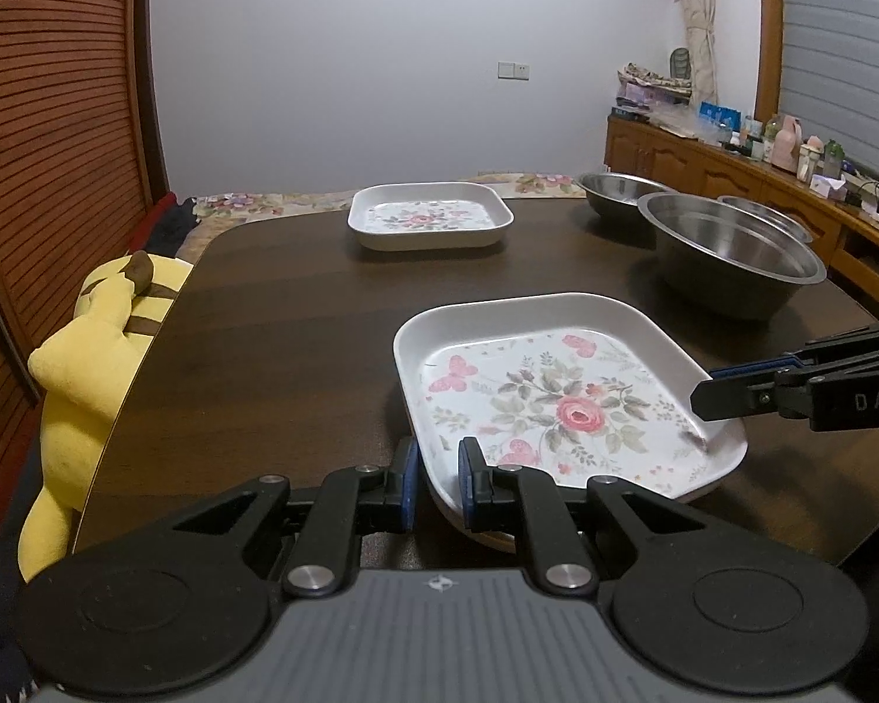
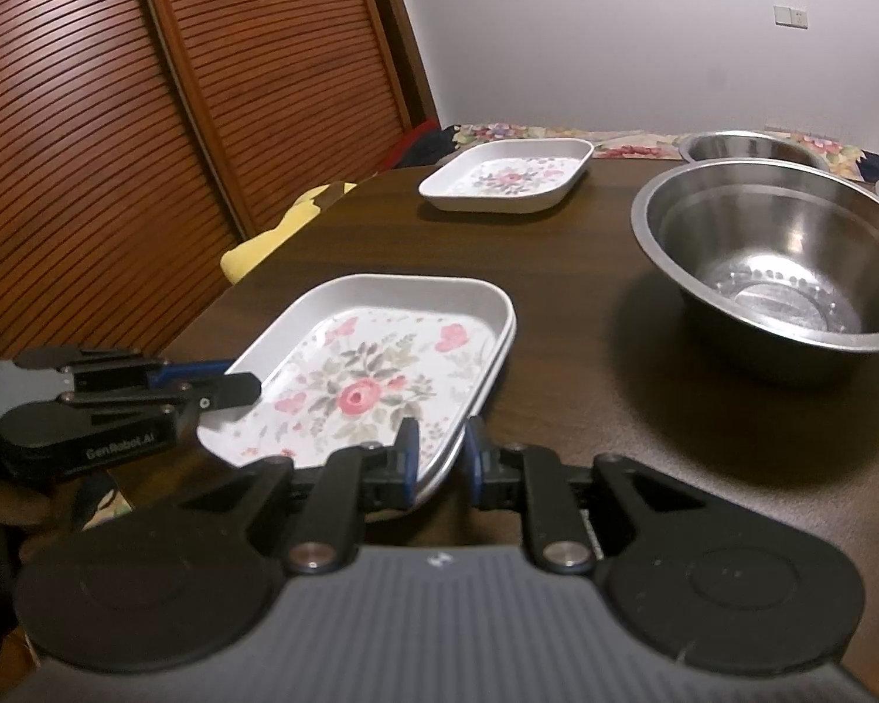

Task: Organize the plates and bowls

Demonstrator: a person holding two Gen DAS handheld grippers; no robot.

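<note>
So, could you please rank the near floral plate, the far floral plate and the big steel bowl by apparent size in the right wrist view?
1. Near floral plate and big steel bowl: alike, unranked.
2. Far floral plate: smallest, though likely only because it sits farther away.

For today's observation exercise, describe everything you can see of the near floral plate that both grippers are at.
The near floral plate is a white, rounded-square dish with raised walls, printed inside with a pink rose, leaves and butterflies. It looks like melamine or ceramic; which one cannot be told. It sits on or just above the dark wooden table, slightly tilted. The left gripper straddles its near rim and the right gripper straddles another edge, a finger inside and outside each wall. In the right wrist view a second rim shows beneath, suggesting a stacked plate.
</note>
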